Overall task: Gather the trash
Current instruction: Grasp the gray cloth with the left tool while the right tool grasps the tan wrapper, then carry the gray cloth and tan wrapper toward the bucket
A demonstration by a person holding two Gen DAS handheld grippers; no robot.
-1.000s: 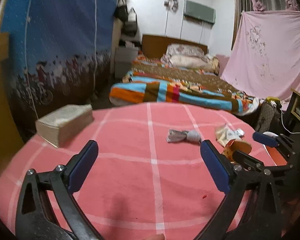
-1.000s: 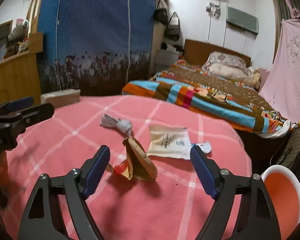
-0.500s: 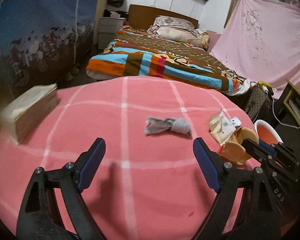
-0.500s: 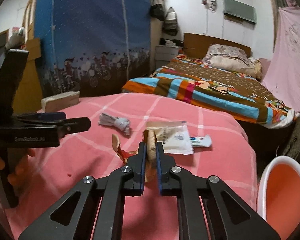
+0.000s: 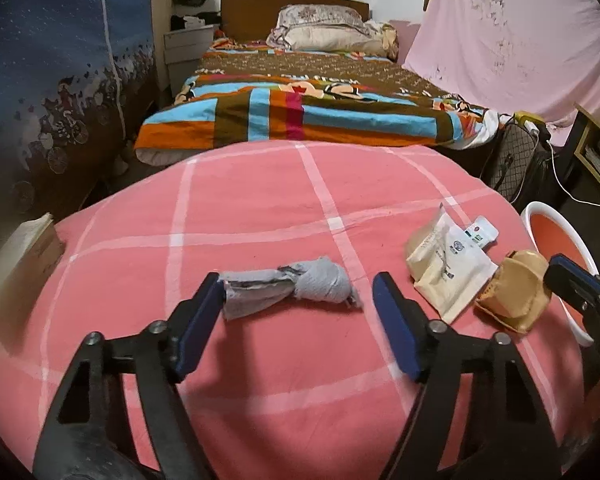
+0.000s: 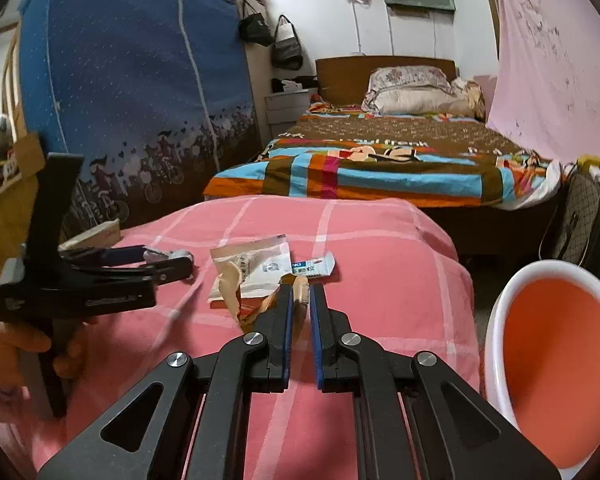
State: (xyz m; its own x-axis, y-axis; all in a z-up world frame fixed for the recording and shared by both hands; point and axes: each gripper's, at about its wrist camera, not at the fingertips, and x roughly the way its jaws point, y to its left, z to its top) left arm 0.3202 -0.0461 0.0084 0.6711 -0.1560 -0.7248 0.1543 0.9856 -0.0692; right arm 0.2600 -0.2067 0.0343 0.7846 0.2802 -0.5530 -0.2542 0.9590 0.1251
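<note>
A crumpled grey paper wad (image 5: 288,288) lies on the pink checked tablecloth (image 5: 260,208). My left gripper (image 5: 296,284) straddles it, jaws closing; the left pad touches the wad's end and the right pad stands clear. My right gripper (image 6: 300,296) is shut on a crumpled tan wrapper (image 6: 230,286), which also shows in the left wrist view as the tan wrapper (image 5: 516,292). Beside it lie a white pouch (image 5: 448,264) and a small sachet (image 5: 480,232). From the right wrist view the left gripper (image 6: 180,262) hides most of the wad.
A white bin with an orange inside (image 6: 500,308) stands off the table's right edge. A tissue box (image 5: 20,256) sits at the table's left edge. A person's hand (image 6: 28,344) holds the left gripper's handle. A bed with a striped blanket (image 5: 300,112) lies beyond.
The left gripper moved forward and down to the grey wad and its jaws narrowed around it. The right gripper shut on the tan wrapper and shifted it toward the bin side.
</note>
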